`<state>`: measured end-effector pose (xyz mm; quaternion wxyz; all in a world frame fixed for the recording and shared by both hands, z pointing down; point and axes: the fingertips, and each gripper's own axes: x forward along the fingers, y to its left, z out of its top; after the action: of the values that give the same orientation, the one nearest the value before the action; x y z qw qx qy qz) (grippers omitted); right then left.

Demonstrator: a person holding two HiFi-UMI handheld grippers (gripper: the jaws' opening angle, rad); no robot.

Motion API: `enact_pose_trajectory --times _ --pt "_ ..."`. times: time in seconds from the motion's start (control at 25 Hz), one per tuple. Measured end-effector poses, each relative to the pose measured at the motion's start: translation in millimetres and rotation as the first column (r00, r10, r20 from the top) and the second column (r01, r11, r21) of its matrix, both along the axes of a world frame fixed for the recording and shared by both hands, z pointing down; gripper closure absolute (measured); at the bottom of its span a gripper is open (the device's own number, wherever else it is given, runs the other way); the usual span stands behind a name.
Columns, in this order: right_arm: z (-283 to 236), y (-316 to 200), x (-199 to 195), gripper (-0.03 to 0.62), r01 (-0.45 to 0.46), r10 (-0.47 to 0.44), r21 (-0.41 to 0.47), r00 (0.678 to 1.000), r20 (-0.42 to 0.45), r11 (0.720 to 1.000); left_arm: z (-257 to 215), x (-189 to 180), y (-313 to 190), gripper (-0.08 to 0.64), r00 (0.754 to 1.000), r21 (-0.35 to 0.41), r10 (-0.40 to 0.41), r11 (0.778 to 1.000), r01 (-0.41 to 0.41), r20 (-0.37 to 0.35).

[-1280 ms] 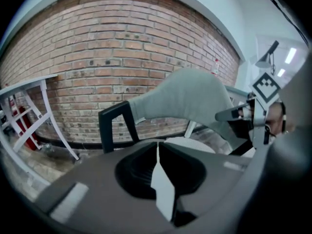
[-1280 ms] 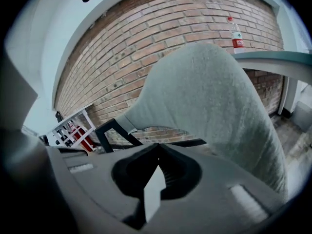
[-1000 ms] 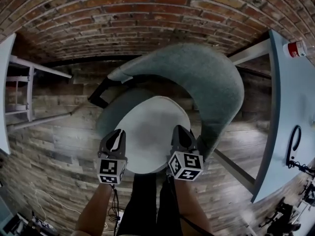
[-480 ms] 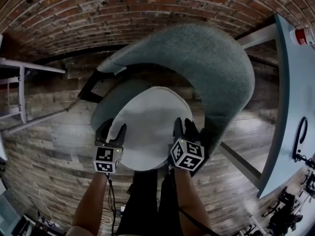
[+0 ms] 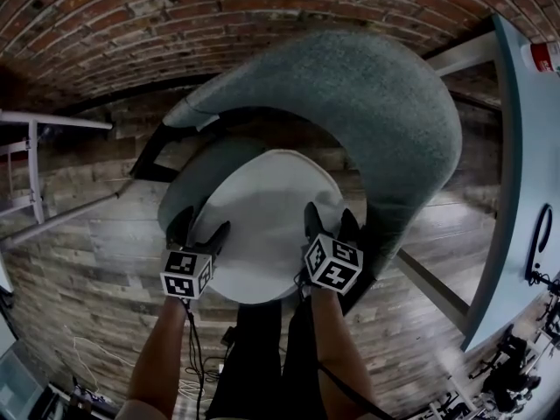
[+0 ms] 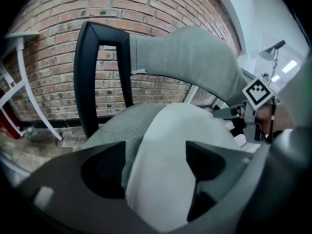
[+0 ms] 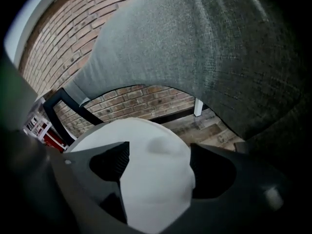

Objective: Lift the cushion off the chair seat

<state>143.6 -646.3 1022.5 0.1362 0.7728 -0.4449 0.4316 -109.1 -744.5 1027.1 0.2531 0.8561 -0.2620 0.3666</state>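
A round white cushion lies on the grey seat of a chair with a curved grey back. My left gripper is at the cushion's near left edge. Its jaws have just been opening and stand wide. In the left gripper view the cushion rim lies between the jaws of the left gripper, not pinched. My right gripper is at the near right edge and has also just been opening. The cushion fills the gap of the right gripper, and no pad presses on it.
The chair's black frame sticks out at the left. A pale blue table runs down the right side with a red and white can and a black cable. A white metal frame stands left. A brick wall is behind.
Both grippers have come down to the cushion's near edge. Their jaws, shut a second ago, now stand wide with the cushion's rim between them.
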Motion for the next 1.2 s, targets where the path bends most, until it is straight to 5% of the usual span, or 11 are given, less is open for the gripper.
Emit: enact_pose_trajectory --times 0.36,0.76,1.2 --pt "30.7 14.6 -6.7 0.144 -0.014 0.019 -0.102 0.999 0.046 0.995 12.8 4.4 12.5 0.16 1.0 -0.05 0.004 0.999 -0.004 0.014" --pt "40.9 12.8 -15.2 0.15 -0.017 0.029 -0.088 0.99 0.136 0.996 22.2 4.5 17.0 0.166 0.998 -0.081 0.019 0.997 -0.015 0.053" --pt "26.4 8.5 -26.9 0.27 0.078 -0.067 -0.1 0.991 0.114 0.992 13.5 0.7 25.6 0.393 0.988 -0.015 0.02 1.0 -0.018 0.151"
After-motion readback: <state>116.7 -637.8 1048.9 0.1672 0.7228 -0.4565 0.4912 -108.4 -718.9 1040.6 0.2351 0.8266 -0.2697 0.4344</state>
